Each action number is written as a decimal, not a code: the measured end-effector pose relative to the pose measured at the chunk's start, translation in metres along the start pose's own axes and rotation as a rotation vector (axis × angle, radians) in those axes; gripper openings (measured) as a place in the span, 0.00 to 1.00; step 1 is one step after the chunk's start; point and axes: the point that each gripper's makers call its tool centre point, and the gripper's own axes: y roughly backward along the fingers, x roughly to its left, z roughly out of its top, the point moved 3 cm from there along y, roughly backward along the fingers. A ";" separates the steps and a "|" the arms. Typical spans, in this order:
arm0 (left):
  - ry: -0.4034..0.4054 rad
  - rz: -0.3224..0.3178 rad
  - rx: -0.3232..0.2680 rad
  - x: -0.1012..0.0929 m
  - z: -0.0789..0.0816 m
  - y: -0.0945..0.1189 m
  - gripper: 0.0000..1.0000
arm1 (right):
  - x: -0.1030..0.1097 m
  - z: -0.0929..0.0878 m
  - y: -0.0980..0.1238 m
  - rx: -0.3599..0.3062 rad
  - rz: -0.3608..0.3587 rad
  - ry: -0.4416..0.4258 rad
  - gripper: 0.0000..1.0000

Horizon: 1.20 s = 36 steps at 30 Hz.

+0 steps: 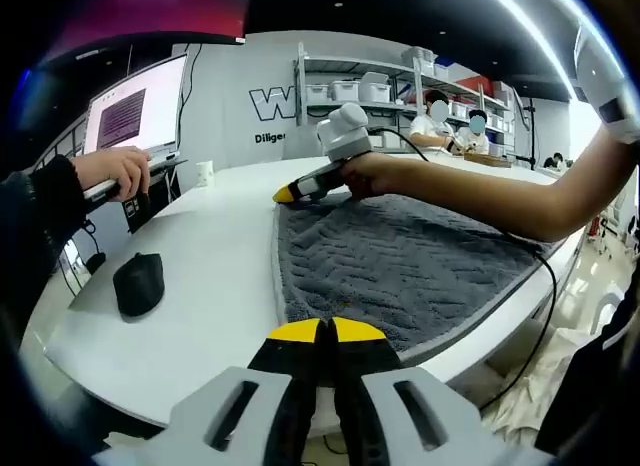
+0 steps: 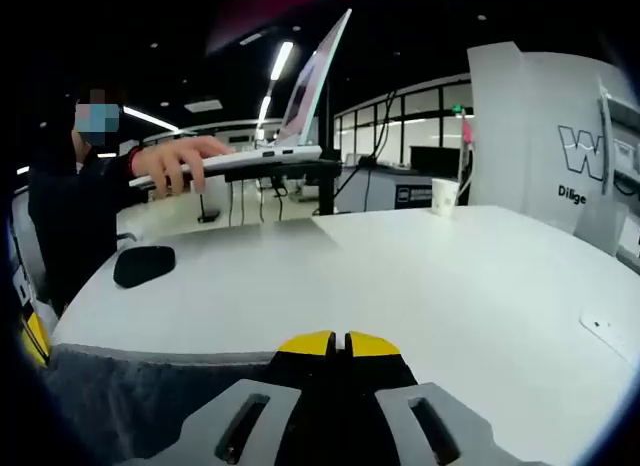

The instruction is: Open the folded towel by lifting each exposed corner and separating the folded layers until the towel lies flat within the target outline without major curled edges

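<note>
- Both my grippers, left gripper [image 1: 322, 333] and right gripper [image 2: 337, 343], sit clenched on opposite edges of the grey towel [image 1: 400, 261] spread across the white table [image 1: 200, 256].
- If either grip is shallow, I judge pulling could slip the edge and curl it.
</note>
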 end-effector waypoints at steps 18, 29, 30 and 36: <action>0.032 -0.015 0.013 0.002 -0.004 -0.002 0.02 | 0.000 -0.002 -0.002 0.008 0.009 -0.011 0.00; 0.072 -0.042 -0.107 -0.004 0.022 -0.002 0.06 | -0.016 0.013 0.031 -0.046 -0.029 -0.005 0.00; 0.067 -0.041 -0.112 -0.005 0.024 -0.002 0.07 | -0.017 0.015 0.037 -0.053 -0.031 -0.007 0.00; 0.070 -0.050 -0.157 -0.012 0.035 0.000 0.12 | -0.020 0.017 0.058 -0.080 -0.042 -0.004 0.00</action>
